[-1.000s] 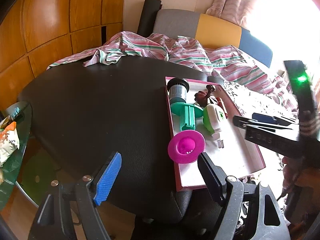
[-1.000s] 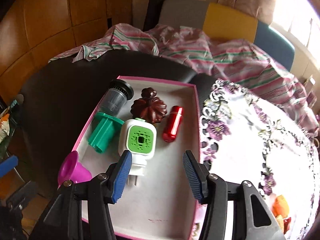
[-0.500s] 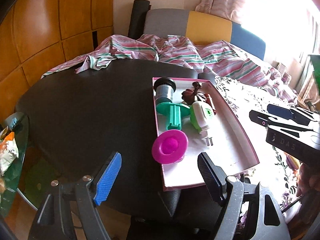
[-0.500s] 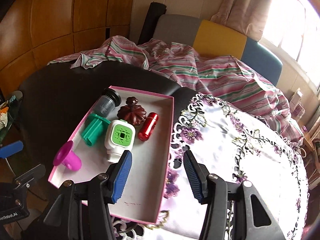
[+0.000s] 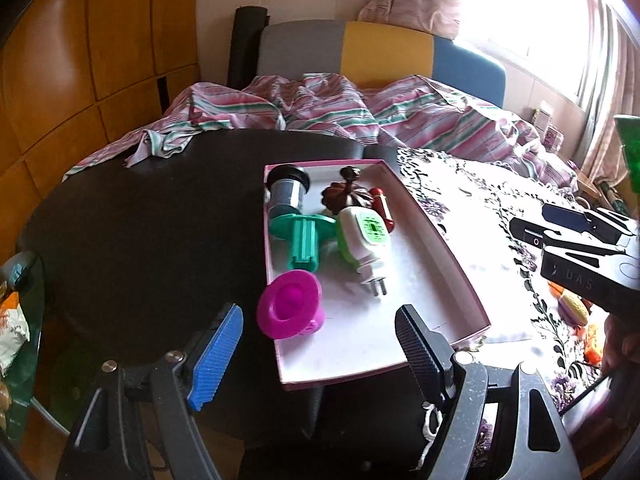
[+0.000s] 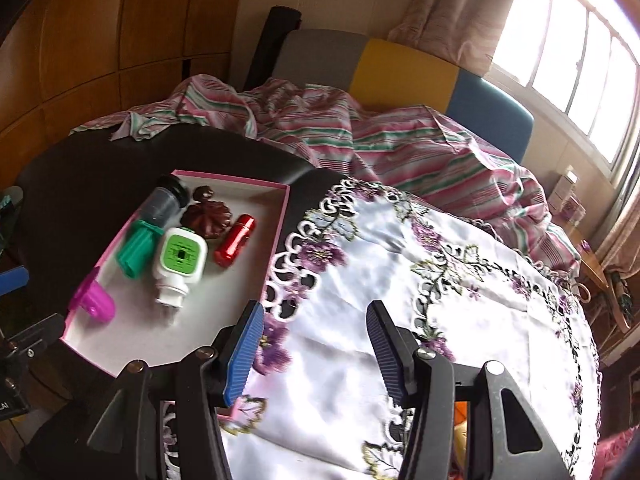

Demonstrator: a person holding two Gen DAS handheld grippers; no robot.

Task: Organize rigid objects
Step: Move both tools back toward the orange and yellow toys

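Observation:
A pink-rimmed white tray [image 5: 448, 240] [image 6: 280, 216] lies on a black round table [image 5: 140, 232]. In it lie a magenta funnel [image 5: 289, 309] [image 6: 93, 300], a green spool [image 5: 304, 240] [image 6: 138, 246], a grey cylinder with a black cap [image 5: 286, 188] [image 6: 166, 200], a white and green plug-in device [image 5: 362, 240] [image 6: 180, 260], a brown carved piece [image 5: 346, 196] [image 6: 208, 218] and a red tube [image 5: 382, 206] [image 6: 234, 240]. My left gripper [image 5: 320, 344] hangs open above the tray's near end, empty. My right gripper [image 6: 316, 344] stands open over the embroidered cloth [image 6: 420, 300], holding nothing.
A striped sheet [image 5: 340, 112] is heaped behind the table against a grey, yellow and blue chair back [image 6: 404, 72]. Small orange and yellow items [image 5: 576, 312] lie on the cloth at the right. A glass side table [image 5: 24, 312] with packets stands at the left.
Both grippers have drawn back from the tray. The right one has swung right, from over the tray to over the embroidered cloth. The jaws kept their width.

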